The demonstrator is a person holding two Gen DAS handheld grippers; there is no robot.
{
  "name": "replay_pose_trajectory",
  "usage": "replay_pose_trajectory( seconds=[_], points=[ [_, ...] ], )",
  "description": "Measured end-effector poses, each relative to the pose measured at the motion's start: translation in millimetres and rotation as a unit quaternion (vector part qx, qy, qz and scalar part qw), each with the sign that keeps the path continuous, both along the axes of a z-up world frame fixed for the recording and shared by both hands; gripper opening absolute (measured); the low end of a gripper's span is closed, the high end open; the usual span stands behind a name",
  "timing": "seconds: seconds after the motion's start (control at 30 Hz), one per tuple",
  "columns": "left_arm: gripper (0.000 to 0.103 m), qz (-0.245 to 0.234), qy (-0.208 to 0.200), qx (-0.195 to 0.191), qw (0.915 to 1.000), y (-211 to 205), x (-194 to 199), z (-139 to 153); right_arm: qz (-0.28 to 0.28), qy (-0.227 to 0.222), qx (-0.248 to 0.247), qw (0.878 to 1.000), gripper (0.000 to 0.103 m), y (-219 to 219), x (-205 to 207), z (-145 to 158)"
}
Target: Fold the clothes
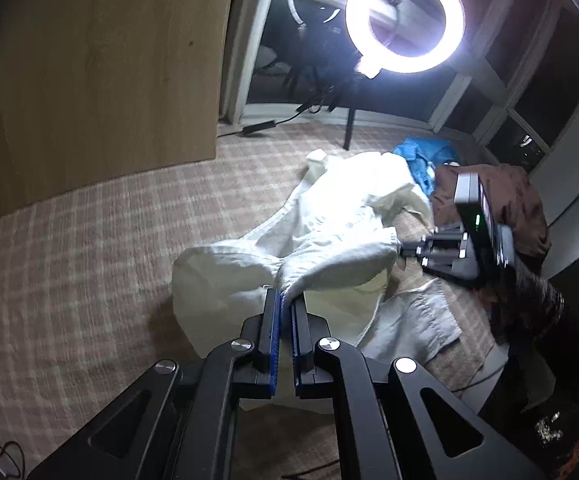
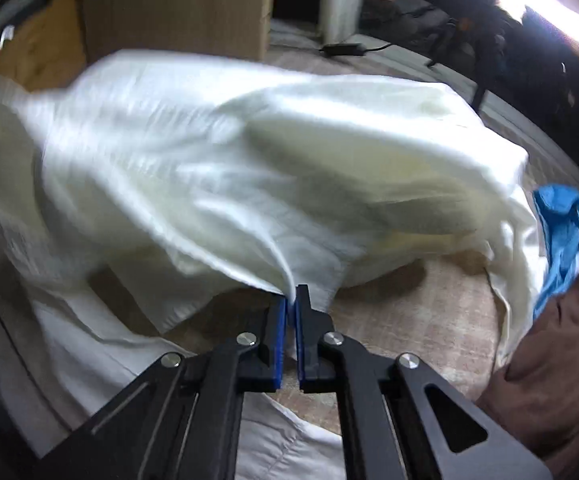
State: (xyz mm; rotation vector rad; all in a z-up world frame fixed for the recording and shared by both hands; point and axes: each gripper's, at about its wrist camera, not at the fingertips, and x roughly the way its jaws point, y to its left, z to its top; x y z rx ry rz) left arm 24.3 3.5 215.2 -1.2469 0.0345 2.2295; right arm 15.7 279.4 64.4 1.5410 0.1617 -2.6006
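From the left wrist view, the left gripper (image 1: 285, 300) is clamped on an edge of the white garment (image 1: 341, 216), its blue pads pinching the cloth with almost no gap. The garment is lifted and bunched above the checked bed cover (image 1: 89, 264), not laid flat. To the right, the right gripper (image 1: 403, 249) reaches the same garment's far side, though this view is too small to show its jaws. Beside it lie a blue garment (image 1: 425, 156) and a brown garment (image 1: 525, 208), both crumpled. A ring light (image 1: 405, 20) glares above

From the right wrist view, the right gripper (image 2: 292, 300) has its jaws pressed together on a pinch of the white garment (image 2: 225, 152), which billows in front, blurred. The blue garment (image 2: 565, 224) and brown garment (image 2: 549, 356) sit at the right, still unfolded

Judging from this, the work is at an early stage: the white piece is only gripped at two points, with no neat fold visible, and the other two pieces wait
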Motion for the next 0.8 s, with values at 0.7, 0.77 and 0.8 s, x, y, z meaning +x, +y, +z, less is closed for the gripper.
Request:
replay_pose_trajectory(
  seconds=[0.7,0.77,0.8],
  points=[
    [0.004,-0.214,-0.067,0.045,0.9734,196.3,84.8,-74.9,-0.229,0.030,-0.106,0.967,0.056,115.9,65.7,49.2],
    [0.004,-0.224,-0.065,0.038,0.9717,201.9,87.0,-77.7,-0.256,0.005,-0.179,0.950,0.062,125.0,84.8,34.1],
    [0.004,-0.229,-0.063,0.034,0.9709,204.8,88.3,-79.0,-0.264,-0.009,-0.204,0.943,0.062,125.5,89.6,26.3]
  ],
)
